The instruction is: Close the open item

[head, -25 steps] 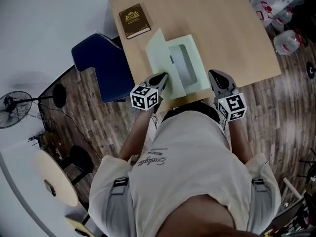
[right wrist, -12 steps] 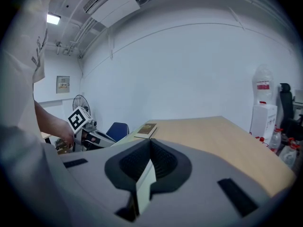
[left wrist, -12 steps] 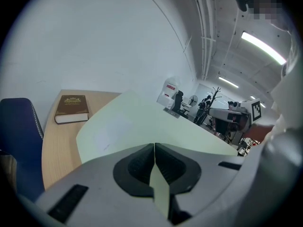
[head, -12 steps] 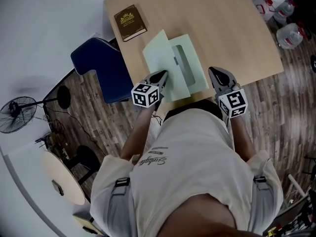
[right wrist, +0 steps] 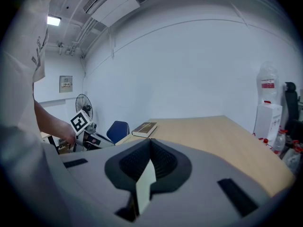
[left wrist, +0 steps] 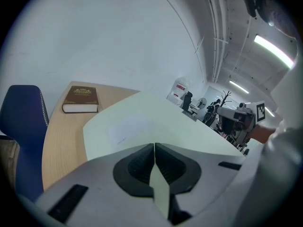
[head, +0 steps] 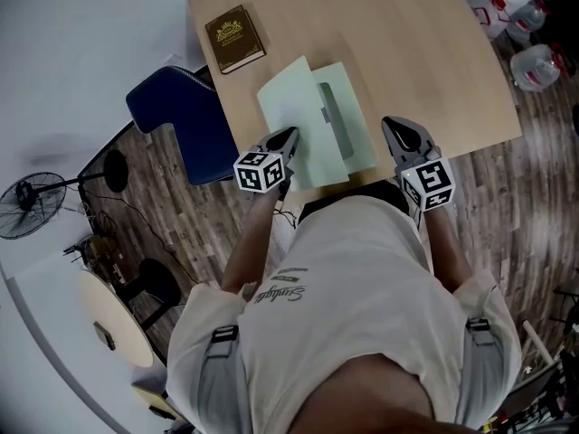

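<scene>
— Head view first: where is the folder?
— The pale green folder (head: 355,120) lies at the near edge of the tabletop (head: 416,43). Its cover (head: 291,114) is tilted up and partly overlaps the folder's left side.
— And the left tool?
— The left tool (head: 288,136) has its jaws pressed together on the cover's near edge, pinching it. In the left gripper view the sheet rises straight from the jaws.
— The right one?
— The right tool (head: 396,125) is just right of the folder, jaws together with nothing between them. A brown book (head: 233,38) lies at the far left corner, near a blue chair (head: 176,120).
</scene>
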Demonstrator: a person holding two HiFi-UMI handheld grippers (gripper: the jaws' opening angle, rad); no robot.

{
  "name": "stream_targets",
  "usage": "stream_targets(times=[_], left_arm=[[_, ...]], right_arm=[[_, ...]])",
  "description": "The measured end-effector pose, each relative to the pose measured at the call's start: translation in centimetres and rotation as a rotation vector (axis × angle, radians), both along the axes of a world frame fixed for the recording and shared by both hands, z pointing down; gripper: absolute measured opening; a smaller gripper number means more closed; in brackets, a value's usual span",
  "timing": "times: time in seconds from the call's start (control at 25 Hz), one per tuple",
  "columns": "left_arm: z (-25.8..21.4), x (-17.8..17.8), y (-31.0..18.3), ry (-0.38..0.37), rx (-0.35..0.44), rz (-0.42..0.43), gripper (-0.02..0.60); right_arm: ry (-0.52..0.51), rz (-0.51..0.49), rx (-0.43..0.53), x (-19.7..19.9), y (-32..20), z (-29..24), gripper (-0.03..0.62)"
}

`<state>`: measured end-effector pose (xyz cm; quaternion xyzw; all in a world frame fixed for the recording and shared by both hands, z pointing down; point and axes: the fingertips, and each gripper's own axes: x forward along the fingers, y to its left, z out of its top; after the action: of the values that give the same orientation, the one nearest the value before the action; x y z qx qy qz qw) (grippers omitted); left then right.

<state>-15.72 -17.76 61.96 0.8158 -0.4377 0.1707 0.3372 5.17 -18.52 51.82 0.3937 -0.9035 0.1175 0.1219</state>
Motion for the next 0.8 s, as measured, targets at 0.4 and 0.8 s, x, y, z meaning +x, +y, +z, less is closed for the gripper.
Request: stream_targets(times=[0.4,0.8], left_arm=[[2.0,1.9,-0.4,0.021,-0.034,-0.027,0.015],[3.6,3.2,-0.9,-0.012,-0.057,-0.021,0.015]], right_arm=[[-0.001,-0.043,-0.014,0.1,-1.0,1.1,-0.005],[0.008,-0.076,-0.035,0.6,-1.6,2.1,-0.005]])
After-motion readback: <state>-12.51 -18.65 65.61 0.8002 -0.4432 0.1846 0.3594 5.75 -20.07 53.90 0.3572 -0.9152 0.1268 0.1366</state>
